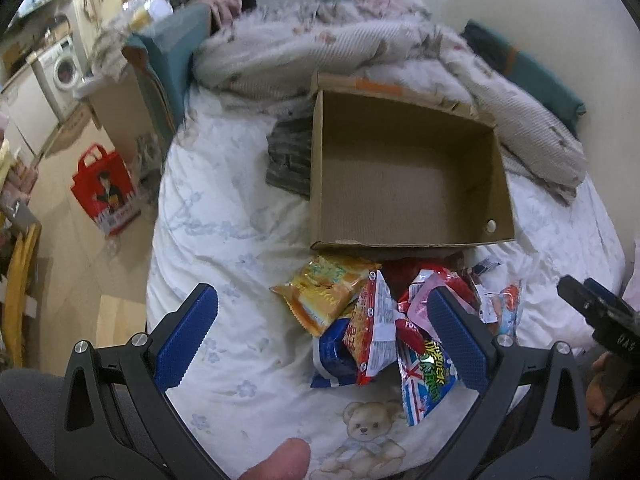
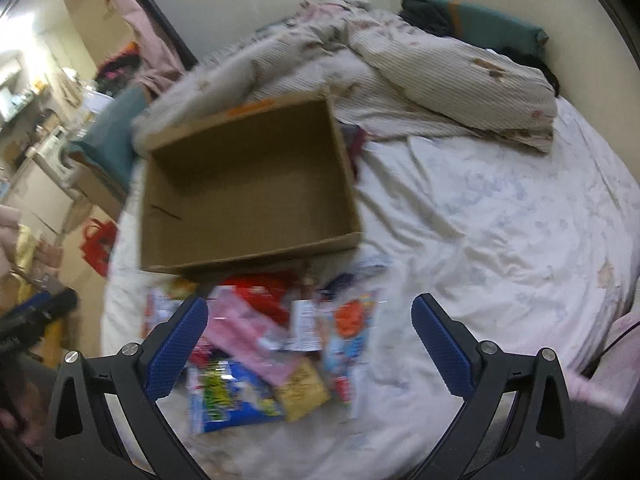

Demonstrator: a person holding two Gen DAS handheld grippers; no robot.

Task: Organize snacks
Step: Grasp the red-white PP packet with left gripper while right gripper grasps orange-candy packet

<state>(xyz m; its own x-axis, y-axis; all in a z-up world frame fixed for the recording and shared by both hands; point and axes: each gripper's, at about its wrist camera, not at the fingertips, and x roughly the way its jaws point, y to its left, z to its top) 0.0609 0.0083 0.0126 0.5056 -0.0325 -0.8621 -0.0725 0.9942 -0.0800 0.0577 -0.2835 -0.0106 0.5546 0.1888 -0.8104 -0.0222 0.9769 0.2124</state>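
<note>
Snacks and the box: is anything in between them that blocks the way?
No, nothing visible. The snack pile lies on the bed right against the near wall of the open cardboard box, which looks empty. Only that low wall has to be cleared.

Home bedroom: bed [image 1: 224, 216], quilt [image 1: 360, 44], washer [image 1: 60, 70].

Few readable marks among the snacks

The red packet [image 1: 408, 330] in the pile shows white letters "FO", cut off; the blue-and-white packet [image 1: 428, 372] bears green Chinese characters too distorted to read. The right wrist view is too blurred for text.
</note>
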